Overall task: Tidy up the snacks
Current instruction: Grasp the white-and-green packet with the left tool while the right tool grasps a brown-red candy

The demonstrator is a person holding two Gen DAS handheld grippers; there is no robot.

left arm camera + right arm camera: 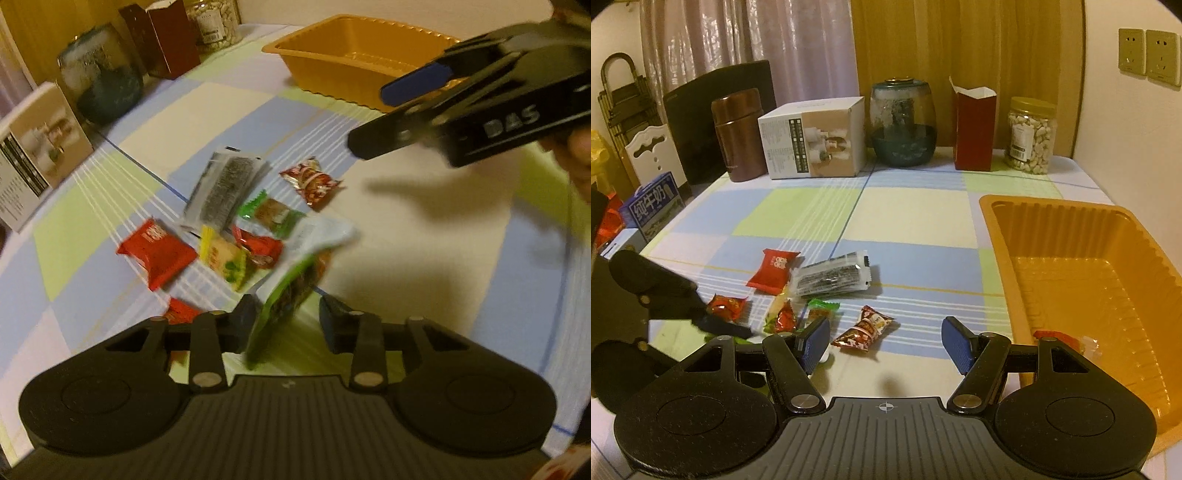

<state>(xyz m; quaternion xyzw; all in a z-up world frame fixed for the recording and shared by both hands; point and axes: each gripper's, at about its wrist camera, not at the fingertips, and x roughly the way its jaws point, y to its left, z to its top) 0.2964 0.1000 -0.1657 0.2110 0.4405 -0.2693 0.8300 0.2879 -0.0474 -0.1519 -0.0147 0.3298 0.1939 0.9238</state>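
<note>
Checked cloth in blue, green and cream covers the surface [916, 218], with boxes and jars lined up along its far edge by the curtains. An orange tray [997, 229] sits on the right side; something red and a bit of clear wrapper lie in its near corner, too hidden to name.

In the left wrist view, the left claw [286, 314] has a green snack packet [295, 273] standing between its fingers, lifted and tilted; whether both pads press it I cannot tell, as the frame is blurred. The tray [303, 46] lies ahead and to the right of that claw, well apart, past the right claw [376, 122].

The right claw [888, 341] is spread wide and holds nothing. A red-brown wrapped candy [864, 328] lies just ahead of it, slightly left of centre, its long axis running diagonally across the gap. This claw is the nearer one to that candy and to the tray, so it looks best placed to take it.
</note>
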